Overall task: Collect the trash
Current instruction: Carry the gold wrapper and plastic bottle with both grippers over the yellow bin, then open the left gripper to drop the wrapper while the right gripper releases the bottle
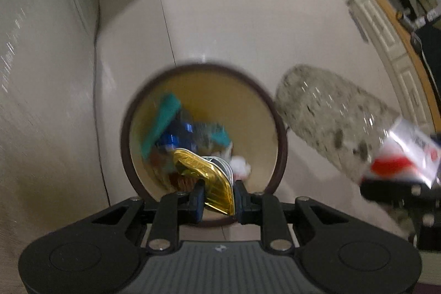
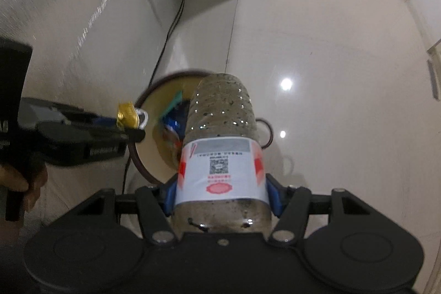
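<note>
My left gripper (image 1: 217, 196) is clamped on one crumpled gold wrapper (image 1: 205, 178), low in the left wrist frame, pointing steeply down over the one round bin (image 1: 281, 156) at frame centre, where I see teal, blue and white scraps but cannot count them. My right gripper (image 2: 222, 190) is pinched on one clear plastic bottle (image 2: 220, 128) at its white and red label, also aimed steeply down, the bottle's far end over the bin's rim. At the left edge of the right wrist frame I see one hand (image 2: 20, 178) wrapped round the left gripper's handle.

I'm looking down into a home: glossy pale floor tiles (image 2: 330, 46), a white panelled cupboard (image 1: 386, 29), and a round waste bin (image 1: 204, 68) by the wall (image 1: 41, 46).
</note>
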`<state>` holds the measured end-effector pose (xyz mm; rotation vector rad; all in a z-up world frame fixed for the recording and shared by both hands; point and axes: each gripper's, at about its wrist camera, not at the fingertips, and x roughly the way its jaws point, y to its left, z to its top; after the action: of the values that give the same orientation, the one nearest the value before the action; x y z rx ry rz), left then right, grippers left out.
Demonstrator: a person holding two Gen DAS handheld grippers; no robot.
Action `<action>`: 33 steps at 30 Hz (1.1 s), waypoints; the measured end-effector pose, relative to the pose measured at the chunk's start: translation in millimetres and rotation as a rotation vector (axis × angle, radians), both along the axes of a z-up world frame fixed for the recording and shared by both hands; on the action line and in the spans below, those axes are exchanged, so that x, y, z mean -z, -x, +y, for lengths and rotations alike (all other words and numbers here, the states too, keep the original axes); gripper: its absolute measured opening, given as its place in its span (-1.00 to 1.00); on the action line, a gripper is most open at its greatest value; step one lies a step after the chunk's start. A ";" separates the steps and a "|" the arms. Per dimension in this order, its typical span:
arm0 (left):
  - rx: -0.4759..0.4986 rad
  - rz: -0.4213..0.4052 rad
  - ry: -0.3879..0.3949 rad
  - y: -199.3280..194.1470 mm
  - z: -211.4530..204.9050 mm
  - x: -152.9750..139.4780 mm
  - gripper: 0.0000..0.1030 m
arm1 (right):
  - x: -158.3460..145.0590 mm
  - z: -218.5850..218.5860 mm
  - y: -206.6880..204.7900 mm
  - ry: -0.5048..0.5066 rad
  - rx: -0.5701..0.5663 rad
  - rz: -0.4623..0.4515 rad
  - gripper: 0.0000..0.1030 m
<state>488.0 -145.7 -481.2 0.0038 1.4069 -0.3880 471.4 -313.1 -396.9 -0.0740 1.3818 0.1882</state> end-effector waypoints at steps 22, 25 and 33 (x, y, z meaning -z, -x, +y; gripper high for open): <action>-0.003 0.096 -0.028 -13.7 5.3 68.5 0.32 | 102.8 22.2 -62.5 -0.021 0.064 0.118 0.66; -0.002 0.093 -0.043 -12.6 4.1 67.4 0.44 | 108.8 17.2 -62.1 -0.022 0.064 0.143 0.66; -0.002 0.077 -0.058 -8.2 0.1 61.0 0.60 | 104.7 -2.1 -52.5 0.008 0.075 0.165 0.68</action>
<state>496.2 -145.6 -542.2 0.0352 1.4937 -0.3490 523.9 -315.3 -501.6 -0.0133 1.5469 0.1284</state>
